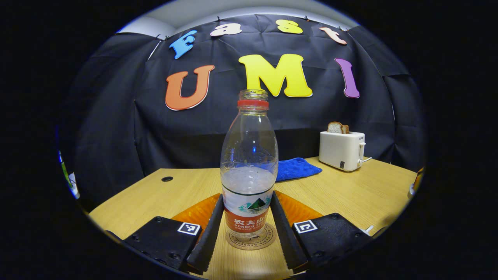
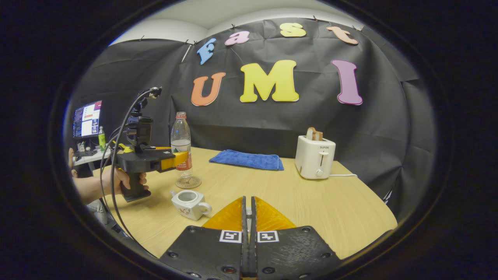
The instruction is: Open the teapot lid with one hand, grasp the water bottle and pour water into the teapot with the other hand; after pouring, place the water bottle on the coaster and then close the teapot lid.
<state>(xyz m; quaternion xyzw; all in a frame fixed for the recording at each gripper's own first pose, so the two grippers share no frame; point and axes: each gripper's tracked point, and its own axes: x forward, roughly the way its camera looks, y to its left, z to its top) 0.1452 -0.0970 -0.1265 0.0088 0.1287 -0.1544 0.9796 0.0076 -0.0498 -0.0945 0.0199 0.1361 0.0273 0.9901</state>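
A light wooden table (image 2: 295,202) is backed by black cloth (image 2: 389,128) hung as the booth's wall, with a pale ceiling seen above it. A white toaster (image 2: 315,156) holding bread and a folded blue towel (image 2: 247,160) are set near the table's far edge. A lit monitor (image 2: 87,119) is seen on a desk beyond the table's left end.

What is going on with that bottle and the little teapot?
A person is holding two grippers. The left gripper has its fingers on either side of the water bottle, which stands on the coaster. The teapot sits open on the table. The right gripper is closed, seemingly pinching something small, probably the lid.
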